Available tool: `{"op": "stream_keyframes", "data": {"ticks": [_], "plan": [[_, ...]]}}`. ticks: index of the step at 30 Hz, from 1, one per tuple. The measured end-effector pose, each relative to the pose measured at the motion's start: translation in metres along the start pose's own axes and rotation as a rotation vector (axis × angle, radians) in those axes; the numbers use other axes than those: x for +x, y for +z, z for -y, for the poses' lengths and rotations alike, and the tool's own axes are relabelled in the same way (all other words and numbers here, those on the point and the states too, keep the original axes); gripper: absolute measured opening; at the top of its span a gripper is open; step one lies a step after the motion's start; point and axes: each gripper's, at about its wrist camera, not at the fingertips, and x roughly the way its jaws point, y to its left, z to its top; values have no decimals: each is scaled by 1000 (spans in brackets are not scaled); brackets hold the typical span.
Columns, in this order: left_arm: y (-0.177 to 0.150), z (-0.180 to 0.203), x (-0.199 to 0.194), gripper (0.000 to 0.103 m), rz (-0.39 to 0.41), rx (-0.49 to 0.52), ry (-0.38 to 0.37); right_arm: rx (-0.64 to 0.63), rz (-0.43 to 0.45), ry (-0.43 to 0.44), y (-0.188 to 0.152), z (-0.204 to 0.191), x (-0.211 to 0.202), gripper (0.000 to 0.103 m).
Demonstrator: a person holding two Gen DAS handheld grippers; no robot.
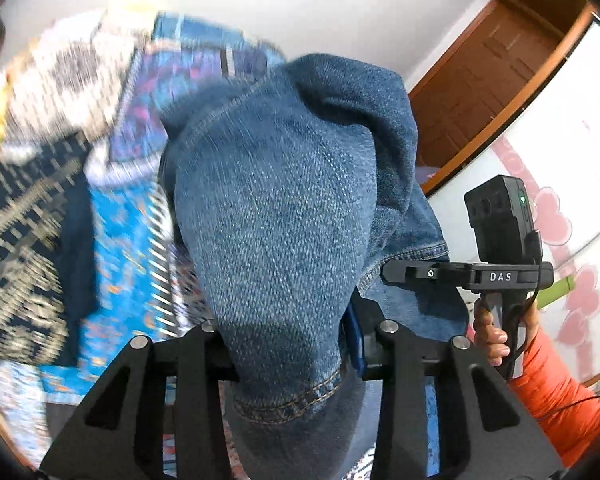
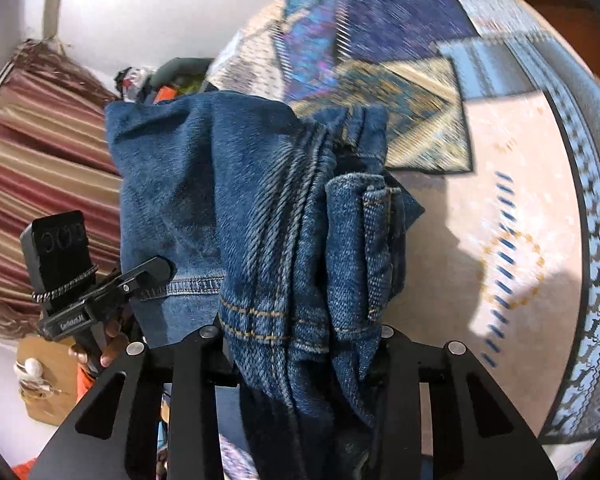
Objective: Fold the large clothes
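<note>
Gripping bunched blue jeans [image 1: 276, 216], the left claw [image 1: 296, 344] and right claw [image 2: 300, 348] each pinch denim that drapes over their fingers, blocking the patterned rug [image 2: 512, 184] beyond; a wooden door [image 1: 484, 80] stands right of the left claw.

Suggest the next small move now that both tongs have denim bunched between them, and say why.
Probably draw the two hands apart to stretch the jeans flat. The left tongs and right tongs each pinch a crumpled, doubled-over bunch of denim, held above the patterned bedspread, so no straight edge shows yet to fold along.
</note>
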Motion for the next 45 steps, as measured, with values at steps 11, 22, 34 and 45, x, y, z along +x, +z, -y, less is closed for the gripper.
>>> {"op": "stream_keyframes", "data": {"ticks": [11,22,34,45], "plan": [[38,-48,-124,37,209,31,96,-173,134,64,34,-120,17,33],[34,-159,-146,37,201,-55,182,-143,69,80,59,-158,123,33],[32,-299,-71,50,60,-268,216,10,-65,61,78,-114,243,33],[22,-276,-78,73,76,-167,470,-64,-57,-116,82,-110,233,49]]}}
